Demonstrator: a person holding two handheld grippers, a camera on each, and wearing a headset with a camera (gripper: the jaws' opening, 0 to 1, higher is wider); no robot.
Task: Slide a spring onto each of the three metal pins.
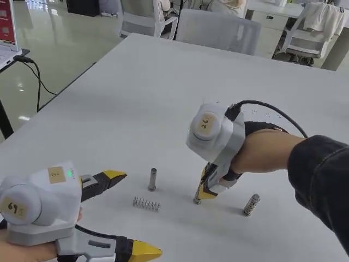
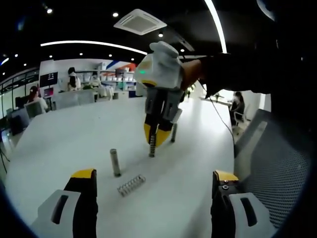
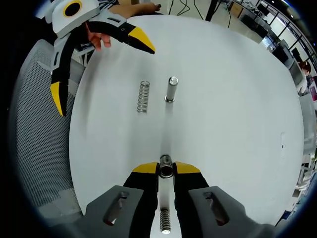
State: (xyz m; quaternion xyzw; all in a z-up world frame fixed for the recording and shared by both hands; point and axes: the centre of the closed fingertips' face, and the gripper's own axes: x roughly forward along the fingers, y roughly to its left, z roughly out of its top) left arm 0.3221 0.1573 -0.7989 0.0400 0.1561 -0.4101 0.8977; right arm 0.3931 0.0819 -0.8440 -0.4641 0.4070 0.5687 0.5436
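Seating the second of three springs, as we judge. Left: our left gripper (image 1: 134,213) rests low, jaws wide apart, near the loose spring (image 1: 146,204) and the upright bare pin (image 1: 152,179). Centre: the right gripper (image 1: 202,194), pitched steeply down, is clamped on a spring (image 3: 166,165) over the middle pin (image 1: 197,201). Right: a sprung pin (image 1: 251,204) stands done. Next we should release, then fetch the loose spring.

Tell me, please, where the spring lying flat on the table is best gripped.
Grip the loose spring at mid-length, across its coils, coming down from above: it lies on its side, so both flanks are free. The open left tool is nearest; probably keep clear of the bare pin standing beside it.
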